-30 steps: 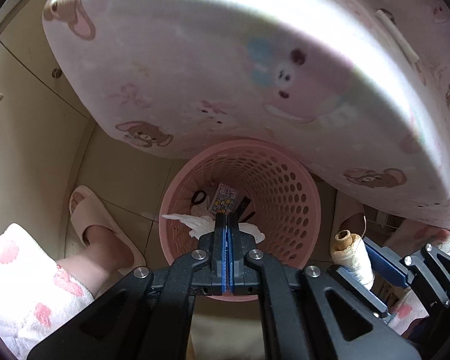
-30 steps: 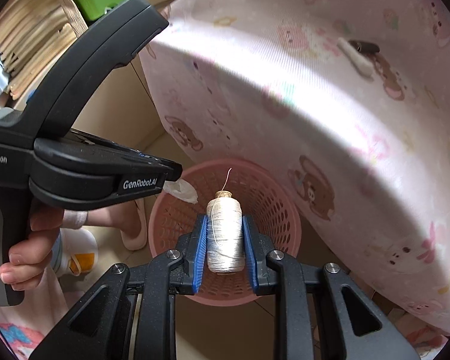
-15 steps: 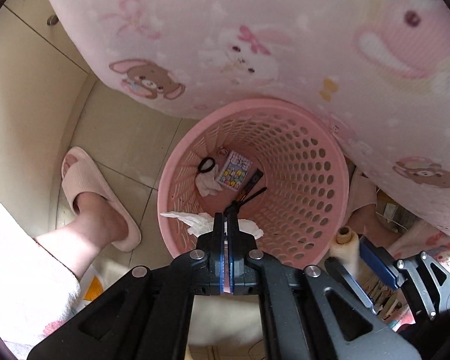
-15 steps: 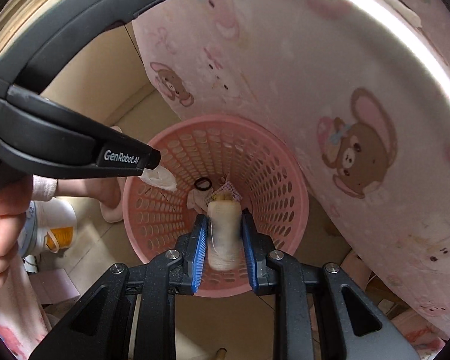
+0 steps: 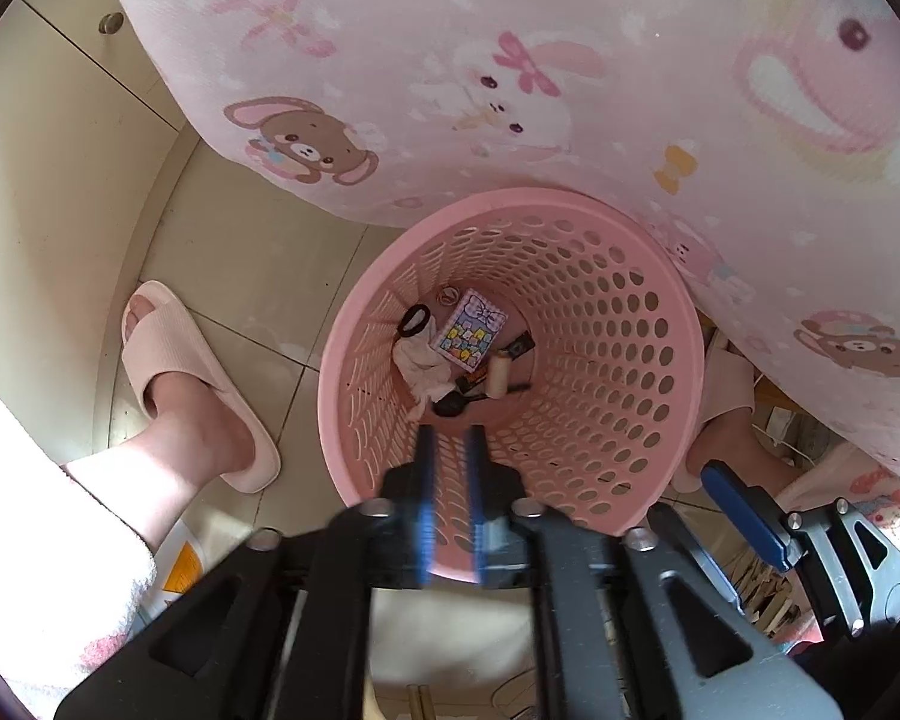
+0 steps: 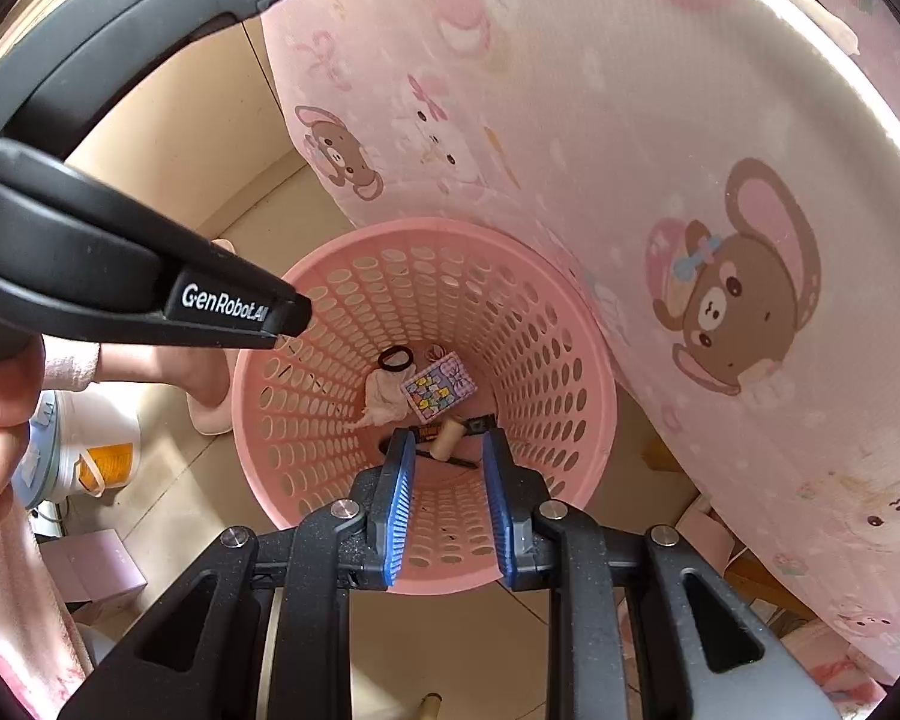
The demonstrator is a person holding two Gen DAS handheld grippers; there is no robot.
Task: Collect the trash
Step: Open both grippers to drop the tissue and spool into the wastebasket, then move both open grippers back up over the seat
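Note:
A pink perforated basket (image 5: pixel 606 324) stands on the floor under both grippers, which point down into it. At its bottom lie a cream thread spool (image 5: pixel 499 375), crumpled white tissue (image 5: pixel 420 363), a pastel sticker card (image 5: pixel 471 339) and a black hair tie (image 5: pixel 414 321). My left gripper (image 5: pixel 451 438) is blurred, its jaws opening with nothing between them. My right gripper (image 6: pixel 448 450) stands open and empty above the spool (image 6: pixel 450 435) and tissue (image 6: pixel 384 399). The left gripper (image 6: pixel 294 318) shows at the left of the right wrist view, and the right gripper (image 5: pixel 708 516) at the lower right of the left wrist view.
A pink mattress with bear and bunny print (image 5: pixel 570 60) overhangs the basket's far rim (image 6: pixel 438 228). A person's foot in a pink slipper (image 5: pixel 174 360) stands left of the basket, another slipper (image 5: pixel 726 384) to its right. A white tub (image 6: pixel 90 450) sits on the tiled floor.
Both grippers sank toward the basket. The left let go of the white tissue and the right let go of the thread spool; both now lie at the basket's bottom.

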